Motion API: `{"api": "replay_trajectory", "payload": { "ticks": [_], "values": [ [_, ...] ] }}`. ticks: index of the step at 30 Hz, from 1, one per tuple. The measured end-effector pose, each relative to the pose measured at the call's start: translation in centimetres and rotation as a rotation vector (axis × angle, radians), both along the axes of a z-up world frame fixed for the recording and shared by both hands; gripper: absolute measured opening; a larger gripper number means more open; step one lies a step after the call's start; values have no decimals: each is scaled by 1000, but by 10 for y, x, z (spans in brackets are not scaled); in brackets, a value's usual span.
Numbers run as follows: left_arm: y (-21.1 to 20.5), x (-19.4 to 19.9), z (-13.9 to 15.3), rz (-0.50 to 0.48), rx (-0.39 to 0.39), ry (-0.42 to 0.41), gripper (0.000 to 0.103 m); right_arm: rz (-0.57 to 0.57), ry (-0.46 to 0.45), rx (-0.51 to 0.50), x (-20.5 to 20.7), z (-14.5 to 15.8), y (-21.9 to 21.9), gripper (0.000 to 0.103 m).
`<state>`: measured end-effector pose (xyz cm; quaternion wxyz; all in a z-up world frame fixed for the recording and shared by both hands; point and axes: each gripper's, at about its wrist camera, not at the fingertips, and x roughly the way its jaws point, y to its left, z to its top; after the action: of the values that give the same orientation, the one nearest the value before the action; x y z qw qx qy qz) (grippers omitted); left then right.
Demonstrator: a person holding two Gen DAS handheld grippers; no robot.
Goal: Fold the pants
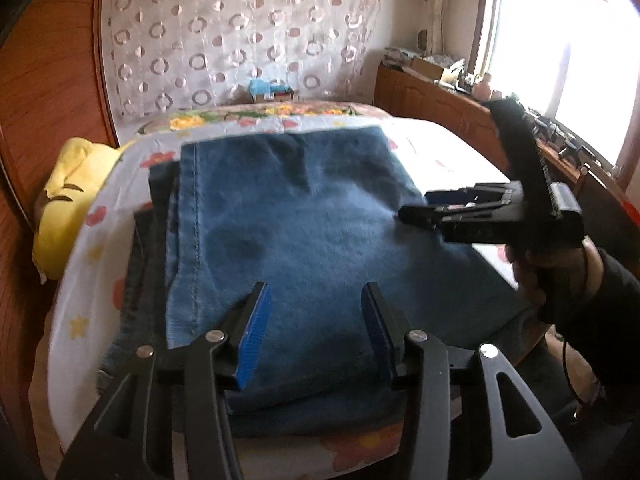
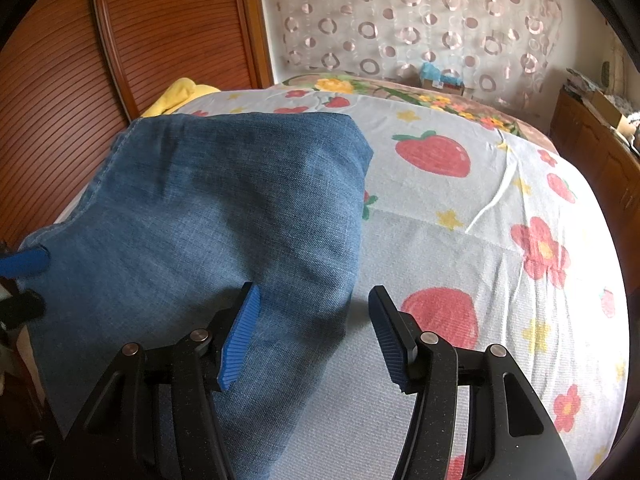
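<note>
Blue denim pants point(image 1: 304, 220) lie folded flat on the bed, a stitched seam running along their left side; they also show in the right wrist view point(image 2: 208, 216). My left gripper point(image 1: 316, 300) is open and empty, hovering just above the near end of the pants. My right gripper point(image 2: 314, 300) is open and empty, straddling the right edge of the pants. In the left wrist view the right gripper point(image 1: 412, 210) comes in from the right, its tips over the pants' right edge. The left gripper's blue pad point(image 2: 24, 262) shows at the far left of the right wrist view.
The bed sheet point(image 2: 460, 220) has strawberry and flower prints. A yellow cloth point(image 1: 68, 200) lies at the bed's left edge. A wooden slatted door point(image 2: 80, 80) stands to the left, a wooden cabinet point(image 1: 440, 104) with clutter under the window to the right. A patterned curtain point(image 1: 240, 32) hangs behind.
</note>
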<state>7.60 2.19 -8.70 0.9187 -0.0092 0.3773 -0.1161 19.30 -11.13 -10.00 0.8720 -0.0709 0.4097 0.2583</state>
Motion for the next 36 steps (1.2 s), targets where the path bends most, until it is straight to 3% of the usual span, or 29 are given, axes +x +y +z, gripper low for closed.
{"api": "replay_trajectory", "payload": {
  "ticks": [8, 18, 25, 36],
  "values": [
    [-2, 3, -17, 15, 3, 32, 50, -25, -53, -41, -8, 7, -1, 58],
    [-3, -3, -25, 28, 3, 14, 51, -21, -41, 49, -52, 34, -23, 58],
    [-3, -2, -24, 28, 3, 9, 51, -15, -20, 66, -86, 30, -28, 58],
    [-4, -2, -26, 28, 13, -2, 51, -30, 5, 66, -107, 21, -27, 58]
  ]
}}
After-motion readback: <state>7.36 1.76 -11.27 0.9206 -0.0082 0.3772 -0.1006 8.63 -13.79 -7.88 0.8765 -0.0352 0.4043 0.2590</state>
